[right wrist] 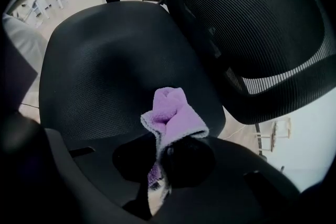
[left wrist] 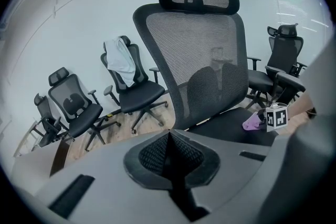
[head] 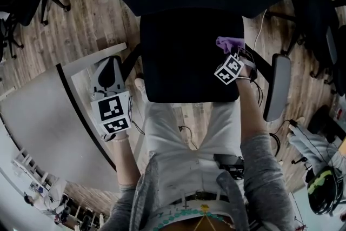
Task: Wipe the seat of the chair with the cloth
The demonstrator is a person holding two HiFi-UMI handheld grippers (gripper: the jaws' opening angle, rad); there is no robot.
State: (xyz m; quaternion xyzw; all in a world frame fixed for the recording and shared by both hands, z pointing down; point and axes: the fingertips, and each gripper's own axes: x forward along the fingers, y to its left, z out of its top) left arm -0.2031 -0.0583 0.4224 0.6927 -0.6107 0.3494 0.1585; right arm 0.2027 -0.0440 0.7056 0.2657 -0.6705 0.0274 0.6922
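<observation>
R gripper fingers tight on cloth atop seat; L gripper fingers together.

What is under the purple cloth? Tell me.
The black chair seat lies under the purple cloth, which the right gripper clamps. The patch of seat directly beneath the cloth is covered.

Black mesh chair seat: purple cloth bunched on it, near far right corner. Wood-plank floor: carries this chair, several other black office chairs behind, white curved table at left, cables at right.
</observation>
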